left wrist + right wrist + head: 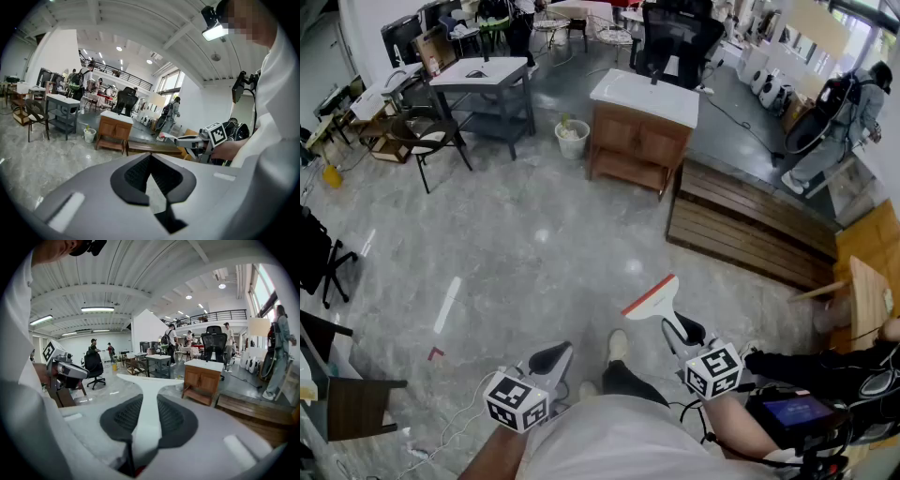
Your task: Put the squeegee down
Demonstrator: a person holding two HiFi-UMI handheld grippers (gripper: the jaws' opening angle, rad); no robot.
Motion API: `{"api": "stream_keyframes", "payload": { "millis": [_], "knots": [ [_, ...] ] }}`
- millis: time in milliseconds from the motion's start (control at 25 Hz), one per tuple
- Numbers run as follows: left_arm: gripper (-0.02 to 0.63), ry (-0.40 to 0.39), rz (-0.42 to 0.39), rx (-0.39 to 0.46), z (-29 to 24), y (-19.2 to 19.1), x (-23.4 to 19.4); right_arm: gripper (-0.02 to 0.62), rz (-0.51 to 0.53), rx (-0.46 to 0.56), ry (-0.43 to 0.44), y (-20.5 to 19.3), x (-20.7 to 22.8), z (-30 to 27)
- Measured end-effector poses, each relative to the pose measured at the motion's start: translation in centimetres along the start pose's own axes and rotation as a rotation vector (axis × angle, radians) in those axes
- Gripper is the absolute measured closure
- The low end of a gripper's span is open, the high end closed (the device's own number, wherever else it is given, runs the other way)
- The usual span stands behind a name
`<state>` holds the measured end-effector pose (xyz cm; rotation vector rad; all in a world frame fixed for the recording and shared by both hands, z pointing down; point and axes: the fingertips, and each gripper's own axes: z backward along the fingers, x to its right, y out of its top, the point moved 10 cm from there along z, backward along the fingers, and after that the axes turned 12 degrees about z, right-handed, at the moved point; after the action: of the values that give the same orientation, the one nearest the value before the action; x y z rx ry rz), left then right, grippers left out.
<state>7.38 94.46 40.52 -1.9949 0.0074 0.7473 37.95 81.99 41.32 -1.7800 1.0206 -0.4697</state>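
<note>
The squeegee [652, 298] is white with a red-edged blade. It is held in the air over the grey floor, blade pointing away from me. My right gripper [680, 328] is shut on its handle. In the right gripper view the white handle [146, 420] runs between the black pads [176, 418] and widens into the head [150, 381]. My left gripper [553, 356] hovers to the left of it, shut with nothing in it; its pads [136, 176] meet at the tips. From the left gripper view the squeegee [171, 137] shows far right, in the right gripper [190, 140].
A wooden cabinet with a white top [642, 122] stands ahead, with a low slatted wooden platform [741, 225] to its right and a white bucket [572, 139] to its left. A grey table [483, 84] and chairs stand at the far left. A person [844, 122] stands far right.
</note>
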Motion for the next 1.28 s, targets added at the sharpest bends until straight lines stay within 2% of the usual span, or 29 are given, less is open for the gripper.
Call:
{"api": "stream_keyframes", "payload": {
  "millis": [240,480,640,880,1080,1280],
  "knots": [
    [0.598,0.010,-0.029,-0.020,-1.6,0.6,-0.8,0.502,-0.021,0.008,-0.004,0.3,2.1,-1.4],
    [0.600,-0.007,-0.029,-0.047,-6.4,2.9,-1.8,0.502,-0.050,0.010,-0.008,0.2,6.4,-3.9],
    [0.598,-0.002,-0.040,-0.049,-11.1,6.0,-2.9,0.503,-0.048,0.023,-0.027,0.6,10.8,-6.7],
    [0.598,0.034,-0.067,-0.035,-18.1,12.0,-4.3,0.503,-0.038,0.036,-0.005,2.5,18.4,-11.9],
    [0.598,0.077,-0.160,-0.038,-23.2,15.7,-4.6,0.503,-0.023,0.059,0.001,4.0,24.5,-16.2],
    [0.598,0.056,-0.125,-0.040,-25.7,18.7,-7.0,0.503,-0.049,0.057,-0.010,4.9,27.3,-20.1]
  ]
}}
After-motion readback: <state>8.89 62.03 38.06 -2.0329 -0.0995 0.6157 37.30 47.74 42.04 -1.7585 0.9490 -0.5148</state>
